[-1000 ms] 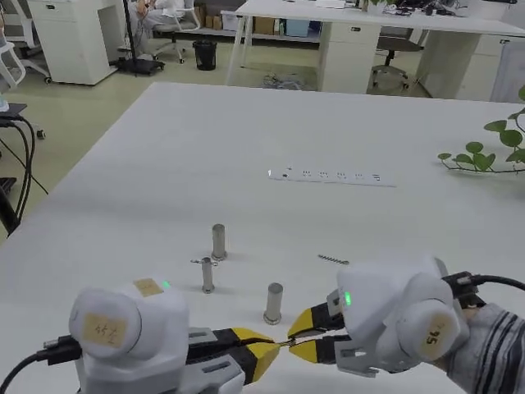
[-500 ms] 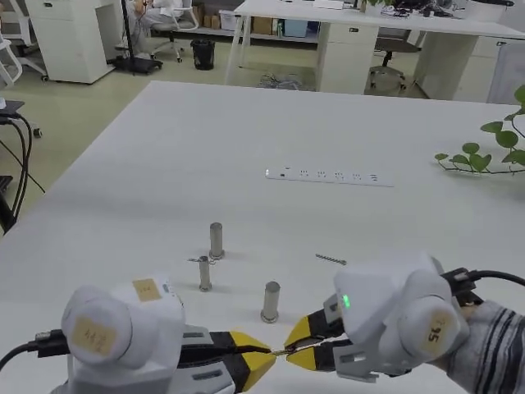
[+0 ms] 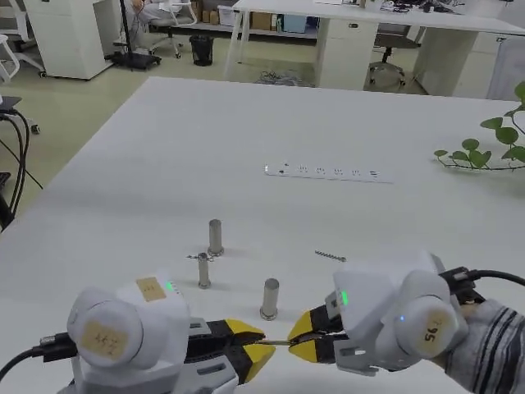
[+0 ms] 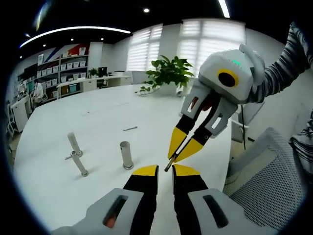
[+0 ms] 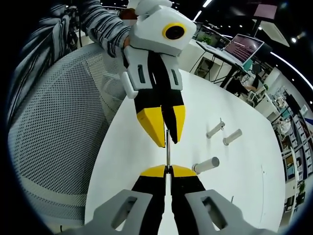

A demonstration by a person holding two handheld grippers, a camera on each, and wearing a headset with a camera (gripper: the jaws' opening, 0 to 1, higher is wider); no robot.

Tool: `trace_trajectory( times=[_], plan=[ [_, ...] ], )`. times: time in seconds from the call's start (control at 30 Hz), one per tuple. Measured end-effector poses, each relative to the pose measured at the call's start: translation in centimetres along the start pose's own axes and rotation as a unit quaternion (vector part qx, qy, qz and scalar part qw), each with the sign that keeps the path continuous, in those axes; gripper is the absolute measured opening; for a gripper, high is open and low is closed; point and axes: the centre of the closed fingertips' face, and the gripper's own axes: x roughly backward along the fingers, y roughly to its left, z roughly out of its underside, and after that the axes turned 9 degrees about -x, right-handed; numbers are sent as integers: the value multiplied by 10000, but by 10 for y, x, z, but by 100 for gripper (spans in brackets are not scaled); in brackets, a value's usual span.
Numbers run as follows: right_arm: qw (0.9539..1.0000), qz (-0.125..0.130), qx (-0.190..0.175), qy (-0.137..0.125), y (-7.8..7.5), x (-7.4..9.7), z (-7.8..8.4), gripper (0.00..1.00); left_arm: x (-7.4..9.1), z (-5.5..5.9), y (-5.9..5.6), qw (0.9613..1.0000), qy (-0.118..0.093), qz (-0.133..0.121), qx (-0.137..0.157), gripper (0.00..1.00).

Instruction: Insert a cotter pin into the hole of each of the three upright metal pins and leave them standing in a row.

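Round end cap (image 3: pixel 428 334) of right gripper (image 3: pixel 299 338): handwritten digits, roughly "56", tilted. Yellowish sticker (image 3: pixel 104 341) on left gripper (image 3: pixel 261 346): handwritten marks, not legible

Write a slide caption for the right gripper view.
Yellow-tipped right gripper, shut on a thin metal cotter pin, faces the open left gripper tip to tip; three grey cylindrical metal pins stand beyond.

Brightness: even white light is filling the head view, with no dim corners.
Sources: ceiling strips (image 4: pixel 78 28) and blinded windows (image 4: pixel 210 41) are glowing, nearly blowing out.
Shadows: metal pins (image 3: pixel 215 237) are casting faint, short shadows on the table (image 3: pixel 246 139).
Distortion: both gripper views are bending straight lines toward their edges.
Focus: far furniture is softening slightly.
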Motion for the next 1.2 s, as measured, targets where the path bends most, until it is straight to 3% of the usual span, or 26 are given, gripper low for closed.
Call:
trace_trajectory(
  times=[0.2,0.5,0.73,0.97,1.2],
  plan=[
    [9987,330,-280,259,-17,1,15,0,-2,-3,12,9994,-113,-304,119,14],
    [9948,640,-644,457,-41,1,32,0,-13,0,32,9973,-56,-729,94,22],
    [9920,792,-805,567,-57,0,41,0,-21,5,48,9943,-6,-1065,103,25],
    [9891,856,-974,698,-68,-4,49,0,-32,14,57,9925,69,-1212,139,25],
    [9876,881,-1004,824,-77,-10,56,0,-40,16,64,9905,104,-1343,286,26]
  ],
)
